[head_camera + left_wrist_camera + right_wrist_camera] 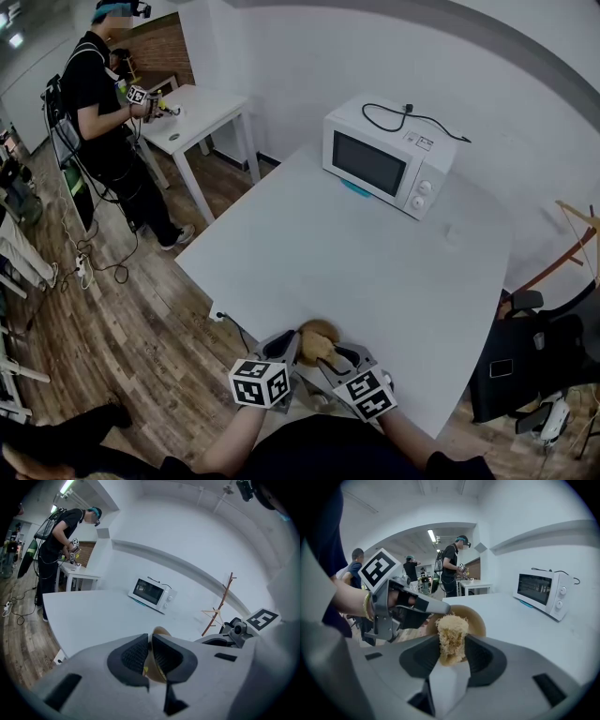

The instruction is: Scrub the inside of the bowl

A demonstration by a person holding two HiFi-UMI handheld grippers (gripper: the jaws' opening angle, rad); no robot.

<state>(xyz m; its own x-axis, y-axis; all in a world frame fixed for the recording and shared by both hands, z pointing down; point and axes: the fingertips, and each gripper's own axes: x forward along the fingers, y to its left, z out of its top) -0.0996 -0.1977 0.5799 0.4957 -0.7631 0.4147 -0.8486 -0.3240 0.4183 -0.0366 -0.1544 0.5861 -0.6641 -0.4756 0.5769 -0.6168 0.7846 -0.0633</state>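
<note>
A tan wooden bowl (317, 332) is held tilted at the near edge of the white table (375, 272). My left gripper (287, 349) is shut on the bowl's rim; in the left gripper view the thin rim (161, 631) runs between the dark pads. My right gripper (330, 358) is shut on a pale fibrous scrubber (451, 637), which stands up from between its pads right in front of the bowl's (477, 619) hollow. In the right gripper view the left gripper (437, 607) reaches in from the left onto the rim. Whether the scrubber touches the bowl I cannot tell.
A white microwave (386, 157) with a black cord stands at the table's far side. A person (101, 103) works at a small white table (202, 111) at the far left. A black chair (534, 361) and a wooden rack (574, 225) stand to the right.
</note>
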